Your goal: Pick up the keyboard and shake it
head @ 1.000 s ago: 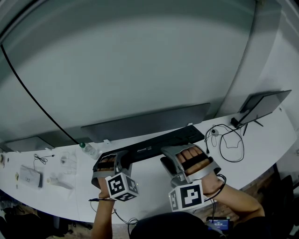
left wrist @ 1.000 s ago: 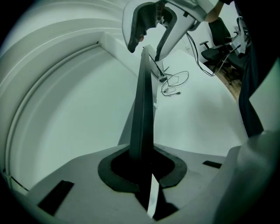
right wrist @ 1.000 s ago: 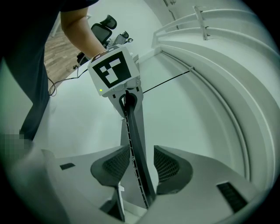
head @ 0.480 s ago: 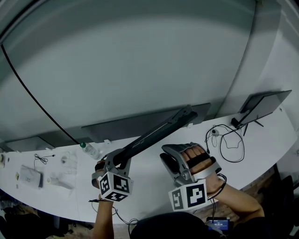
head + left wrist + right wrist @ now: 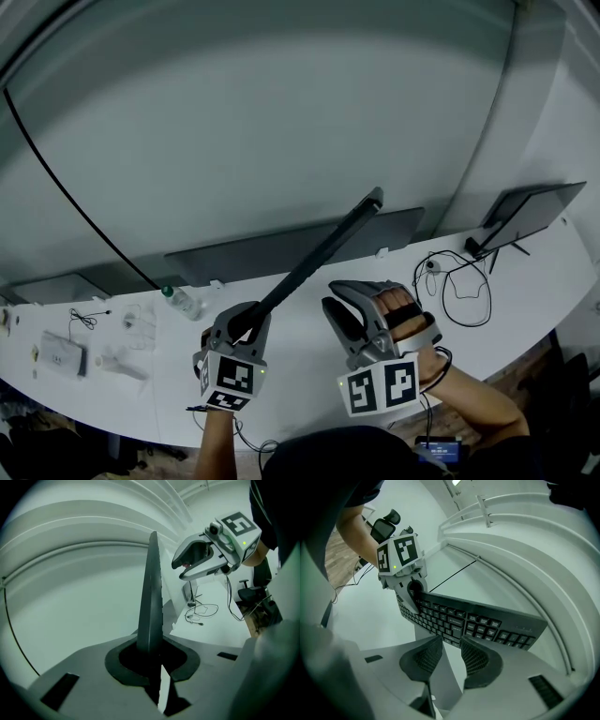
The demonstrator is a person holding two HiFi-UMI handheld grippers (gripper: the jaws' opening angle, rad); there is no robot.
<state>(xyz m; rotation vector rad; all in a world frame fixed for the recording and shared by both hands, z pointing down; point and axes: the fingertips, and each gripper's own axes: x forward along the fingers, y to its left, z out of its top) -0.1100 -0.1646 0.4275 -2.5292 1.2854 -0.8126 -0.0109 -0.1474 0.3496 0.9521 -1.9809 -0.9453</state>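
Now my left gripper [image 5: 246,325] clamps one end of the black keyboard [image 5: 319,251], which slants up ahead of it, off the white desk [image 5: 300,361]. My right gripper [image 5: 451,649], alongside, is empty, its jaws narrow and just closing. Key print is unreadable; a pale wall [image 5: 281,112] lies beyond.

Head view: the keyboard [image 5: 314,258] shows edge-on, keys unseen, its near end buried in the left gripper [image 5: 246,322]. Left gripper view: that end is lost in the dark recess between the closed jaws. Right gripper view: the left gripper covers one keyboard end. Items [image 5: 58,354] at the table's [image 5: 300,361] left end are too small to identify. A device [image 5: 439,450] by the bottom edge is partly hidden.
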